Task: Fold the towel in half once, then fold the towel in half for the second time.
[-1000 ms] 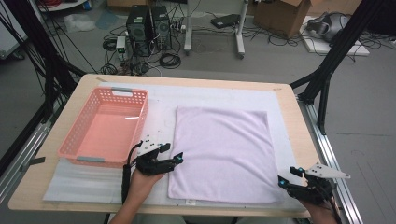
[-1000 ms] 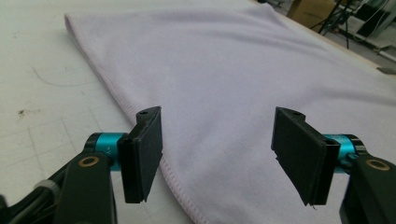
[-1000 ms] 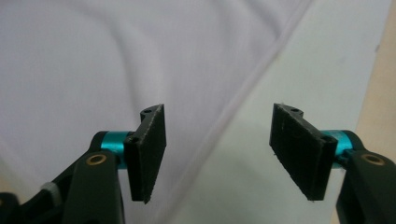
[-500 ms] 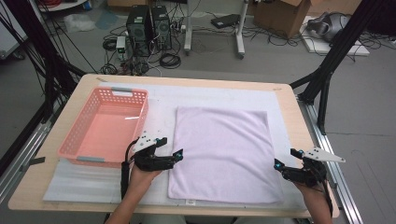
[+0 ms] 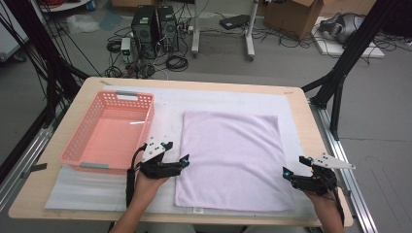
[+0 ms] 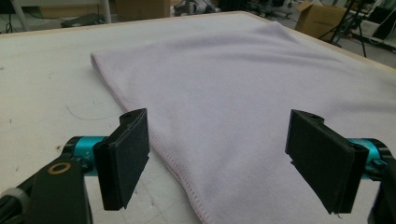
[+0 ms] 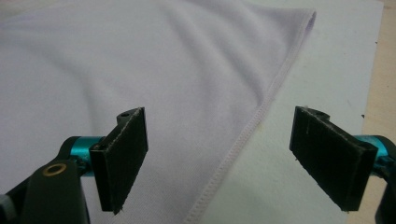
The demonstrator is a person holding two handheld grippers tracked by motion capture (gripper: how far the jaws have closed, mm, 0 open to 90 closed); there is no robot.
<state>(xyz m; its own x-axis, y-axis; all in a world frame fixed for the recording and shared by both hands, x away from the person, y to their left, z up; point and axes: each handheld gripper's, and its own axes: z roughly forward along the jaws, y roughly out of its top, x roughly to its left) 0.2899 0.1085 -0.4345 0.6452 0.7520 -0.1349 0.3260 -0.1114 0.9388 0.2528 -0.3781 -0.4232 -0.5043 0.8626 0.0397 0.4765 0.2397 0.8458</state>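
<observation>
A pale lilac towel (image 5: 231,155) lies flat on the white mat (image 5: 223,99). My left gripper (image 5: 180,163) rests at the towel's near-left edge. Its jaws stand wide apart, having just eased in a little, and the hem (image 6: 180,175) lies on the mat below the gap (image 6: 219,163), untouched by the pads. My right gripper (image 5: 293,170) sits at the towel's near-right edge. Its jaws have just been opening and are wide, with the right hem (image 7: 243,140) running under the gap (image 7: 219,158), clear of both pads.
A pink plastic basket (image 5: 77,127) with nothing in it stands on the mat to the left of the towel. The wooden table (image 5: 301,111) ends close behind my right hand. Black frame struts, computers and cables stand on the floor beyond.
My right hand has moved forward and a little left, up to the towel's right edge. The left hand has stayed by the left edge.
</observation>
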